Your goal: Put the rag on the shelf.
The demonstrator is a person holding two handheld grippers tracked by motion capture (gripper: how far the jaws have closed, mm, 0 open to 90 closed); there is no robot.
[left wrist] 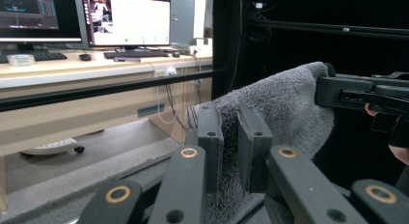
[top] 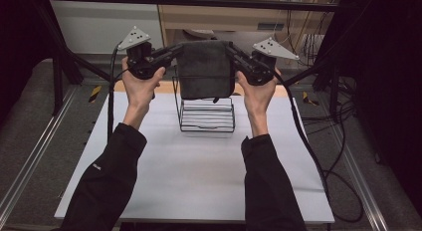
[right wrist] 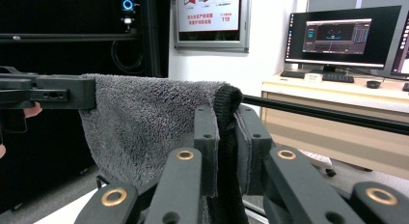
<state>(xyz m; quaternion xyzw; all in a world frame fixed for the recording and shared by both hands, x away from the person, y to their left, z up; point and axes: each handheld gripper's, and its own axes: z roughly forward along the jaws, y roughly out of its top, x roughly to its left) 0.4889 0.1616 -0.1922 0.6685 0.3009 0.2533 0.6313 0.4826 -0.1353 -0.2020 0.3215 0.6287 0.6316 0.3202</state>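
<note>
White tabletop [top: 199, 166] stretches out in front of you, framed by black metal bars, with a wooden desk and lit monitors [left wrist: 126, 19] beyond it. Near the far edge of that table stands a black wire rack [top: 206, 114] holding a stack of flat white pieces [top: 208, 115].

You hold a dark grey fluffy towel [top: 205, 69] up in the air above the rack, stretched between your 2 grippers and hanging down as a broad folded panel whose lower edge sits in front of the rack's top.

Your left gripper [top: 175, 53] pinches the towel's upper left corner; in the left gripper view its 2 black jaws are pressed onto the grey pile [left wrist: 270, 118], with cloth running up between them [left wrist: 230, 142]. Your right gripper [top: 233, 52] pinches the upper right corner; in the right gripper view the jaws squeeze the towel's thick rolled hem [right wrist: 226, 137], and the cloth [right wrist: 144, 122] spreads away toward the other gripper [right wrist: 72, 93].

Both your hands, left [top: 142, 86] and right [top: 258, 94], are raised at about the same height, black sleeves reaching in over the near half of the table.
</note>
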